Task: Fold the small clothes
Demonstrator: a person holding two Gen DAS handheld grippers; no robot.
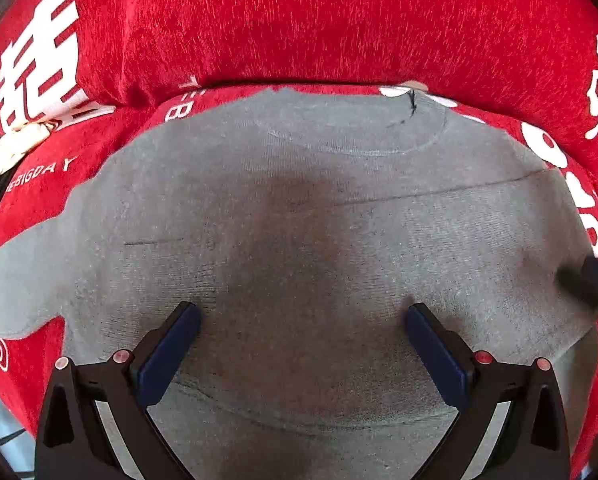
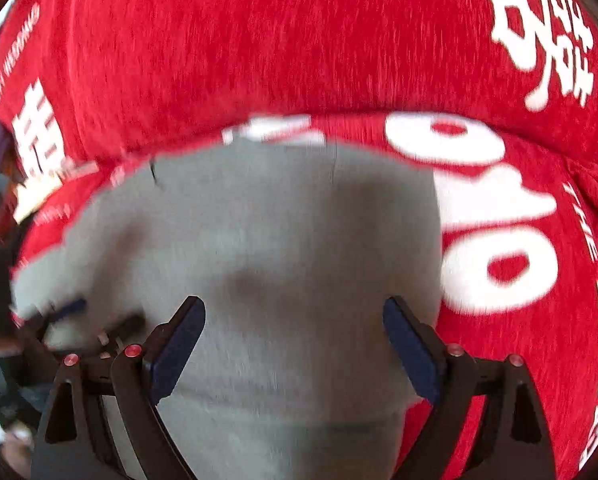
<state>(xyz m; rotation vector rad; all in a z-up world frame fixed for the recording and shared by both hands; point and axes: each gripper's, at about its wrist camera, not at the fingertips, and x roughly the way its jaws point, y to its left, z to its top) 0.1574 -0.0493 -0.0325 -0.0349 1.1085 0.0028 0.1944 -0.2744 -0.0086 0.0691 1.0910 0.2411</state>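
Red blanket (image 1: 299, 20) with white lettering fills each frame's top and sides; the grey shirt (image 1: 299, 220) lies flat across the centre. Left claw (image 1: 302, 318) and right claw (image 2: 294, 314) hover wide apart, holding nothing. Folding looks unstarted; next, grip an edge.

The right wrist view is motion-blurred. The grey garment (image 1: 299, 220) runs off the bottom edge in both views. White lettering on the red cloth (image 2: 259, 40) is smeared and unreadable there.
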